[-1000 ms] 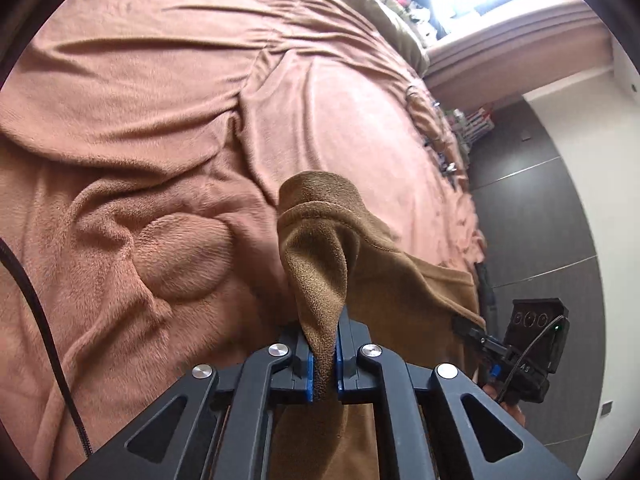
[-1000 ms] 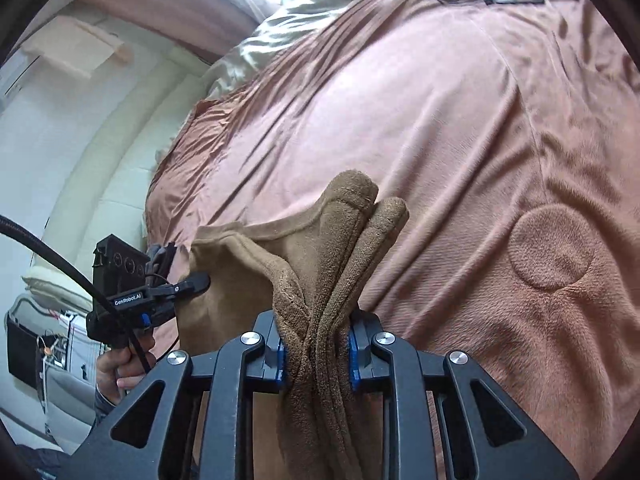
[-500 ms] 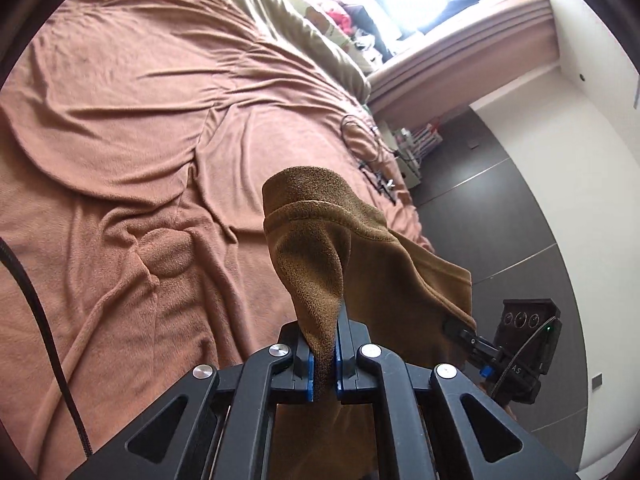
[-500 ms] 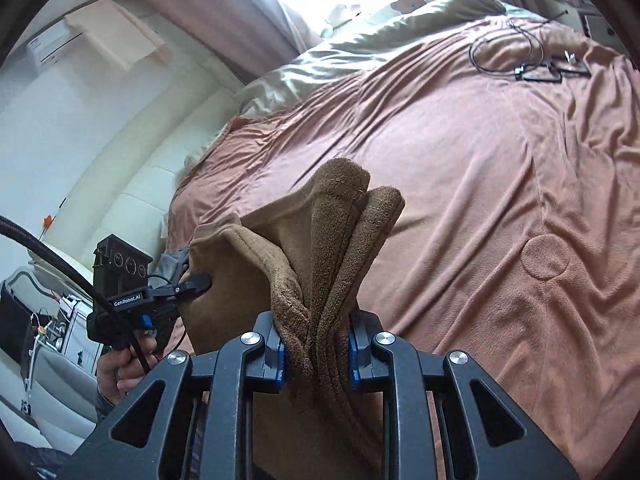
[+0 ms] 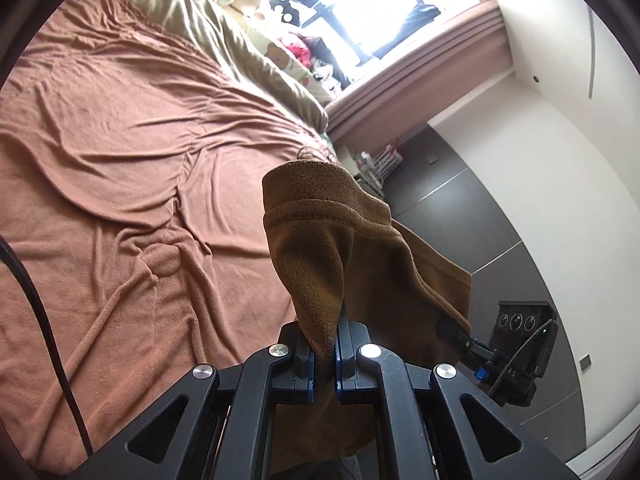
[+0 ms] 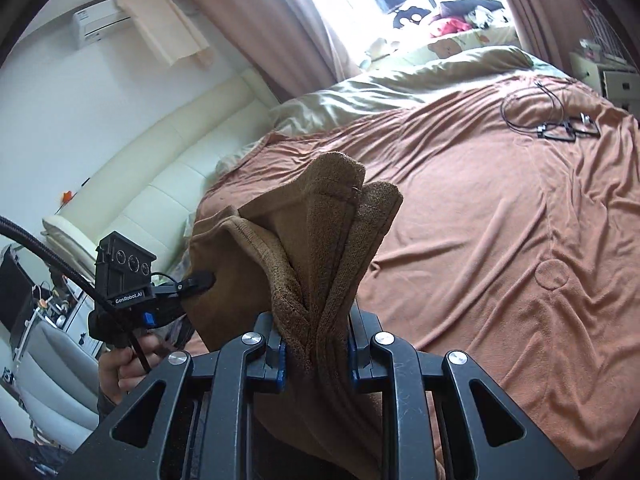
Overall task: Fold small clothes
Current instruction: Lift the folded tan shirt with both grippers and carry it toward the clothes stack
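Observation:
A small brown knitted garment [image 5: 360,248] hangs in the air between both grippers, well above the bed. My left gripper [image 5: 324,354] is shut on a thin hemmed corner of it. My right gripper [image 6: 316,350] is shut on a thicker bunch of folded layers of the brown garment [image 6: 320,240]. In the left wrist view the right gripper [image 5: 452,330] shows at the garment's far edge. In the right wrist view the left gripper [image 6: 200,280] clamps the opposite edge, with a hand [image 6: 120,368] under it. The cloth's lower part drops out of view.
A wrinkled terracotta blanket [image 5: 120,160] covers the bed below. A pale green duvet [image 6: 380,92] and pillows lie by the bright window. Glasses and a cable [image 6: 560,128] rest on the far right of the blanket. A cream headboard [image 6: 160,184] lines the left.
Both grippers have risen with the garment and tilted up, so the bed looks farther away and the window, walls and headboard have come into view. Both grips are unchanged.

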A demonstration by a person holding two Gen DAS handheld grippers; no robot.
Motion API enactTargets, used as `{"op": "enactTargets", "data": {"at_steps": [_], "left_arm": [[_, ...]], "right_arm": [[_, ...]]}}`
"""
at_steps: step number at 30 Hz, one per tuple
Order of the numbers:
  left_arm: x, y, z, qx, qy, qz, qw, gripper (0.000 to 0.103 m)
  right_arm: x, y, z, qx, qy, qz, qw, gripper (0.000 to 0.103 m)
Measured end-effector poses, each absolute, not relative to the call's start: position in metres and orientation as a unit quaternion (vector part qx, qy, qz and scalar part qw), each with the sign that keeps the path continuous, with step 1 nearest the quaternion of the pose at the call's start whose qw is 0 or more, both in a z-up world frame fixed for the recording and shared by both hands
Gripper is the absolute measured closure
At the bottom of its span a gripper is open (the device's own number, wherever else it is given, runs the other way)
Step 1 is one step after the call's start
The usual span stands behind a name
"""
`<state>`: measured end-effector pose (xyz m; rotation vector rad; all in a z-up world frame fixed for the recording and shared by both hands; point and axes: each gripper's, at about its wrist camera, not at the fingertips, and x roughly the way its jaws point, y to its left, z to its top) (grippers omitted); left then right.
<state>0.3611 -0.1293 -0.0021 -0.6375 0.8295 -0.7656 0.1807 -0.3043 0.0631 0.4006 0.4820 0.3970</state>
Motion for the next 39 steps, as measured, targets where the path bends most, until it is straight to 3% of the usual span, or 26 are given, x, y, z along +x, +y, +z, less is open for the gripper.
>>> {"op": "enactTargets", "data": {"at_steps": [19, 39], "left_arm": [[0.274, 0.004, 0.079, -0.305, 0.278, -0.311, 0.856, 0.097], [0.211, 0.179, 0.093, -0.334, 0.215, -0.215, 0.892, 0.097]], "right_arm": [[0.186, -0.207, 0.102, 0.121, 0.205, 0.279, 0.93, 0.085], [0.281, -0.093, 0.099, 0.059, 0.225, 0.382, 0.894, 0.085]]}}
